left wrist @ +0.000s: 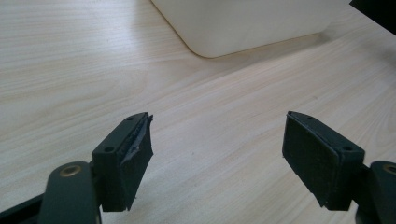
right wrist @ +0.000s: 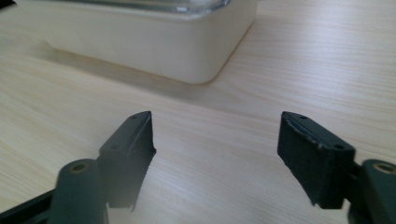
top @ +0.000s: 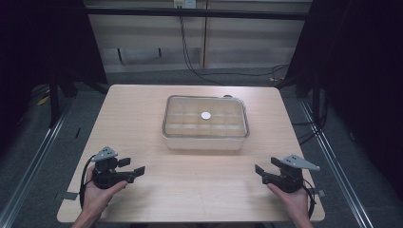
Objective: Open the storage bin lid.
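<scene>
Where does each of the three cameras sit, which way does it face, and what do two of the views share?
High view: above the person's side, looking forward and down at the table; shows both hands, left gripper, right gripper.
Left gripper view: rides the left gripper, looking along open jaws at a corner of the box.
Right gripper view: rides the right gripper, facing another corner of the box.
Shared: both gripper views show the box and the wooden tabletop.
</scene>
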`<state>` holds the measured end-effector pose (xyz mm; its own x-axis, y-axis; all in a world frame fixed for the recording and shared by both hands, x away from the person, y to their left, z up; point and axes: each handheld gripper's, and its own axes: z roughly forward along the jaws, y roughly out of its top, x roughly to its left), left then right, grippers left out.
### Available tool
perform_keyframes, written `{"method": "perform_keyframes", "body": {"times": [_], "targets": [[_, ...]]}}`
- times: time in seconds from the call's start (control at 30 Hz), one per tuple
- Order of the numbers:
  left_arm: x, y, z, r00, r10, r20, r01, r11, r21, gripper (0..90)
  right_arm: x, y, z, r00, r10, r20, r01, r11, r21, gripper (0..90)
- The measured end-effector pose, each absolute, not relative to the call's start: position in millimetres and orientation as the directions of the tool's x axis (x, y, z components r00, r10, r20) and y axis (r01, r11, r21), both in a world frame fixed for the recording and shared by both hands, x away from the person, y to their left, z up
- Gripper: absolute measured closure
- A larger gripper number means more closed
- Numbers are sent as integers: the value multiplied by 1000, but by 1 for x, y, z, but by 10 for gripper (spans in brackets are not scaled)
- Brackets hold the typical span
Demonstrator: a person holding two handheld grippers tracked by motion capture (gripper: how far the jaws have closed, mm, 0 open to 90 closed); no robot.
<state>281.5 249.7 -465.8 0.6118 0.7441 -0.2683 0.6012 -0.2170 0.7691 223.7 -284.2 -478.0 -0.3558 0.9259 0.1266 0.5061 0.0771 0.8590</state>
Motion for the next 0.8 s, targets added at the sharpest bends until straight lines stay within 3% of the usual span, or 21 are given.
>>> {"method": "perform_keyframes", "body": {"times": [0.17, 0.3, 0.43, 0.47, 0.6, 0.8], "targets": [[285, 249, -467, 605, 746, -276, 611, -213, 763, 239, 223, -287, -473, -371, 914, 165, 481, 37, 876, 385], [289, 247, -468, 599, 753, -272, 614, -215, 759, 242, 225, -289, -474, -348, 913, 212, 505, -8, 863, 382], [289, 246, -467, 587, 773, -241, 595, -210, 776, 355, 227, -289, -470, -355, 908, 223, 544, 6, 839, 435], [288, 245, -467, 585, 775, -240, 594, -208, 777, 342, 227, -288, -469, -355, 912, 204, 554, 30, 832, 451], [288, 246, -467, 591, 767, -250, 597, -208, 775, 319, 229, -283, -467, -400, 887, 230, 585, 54, 809, 376], [288, 246, -466, 610, 742, -277, 605, -212, 767, 345, 231, -278, -461, -434, 875, 216, 573, 83, 815, 345]]}}
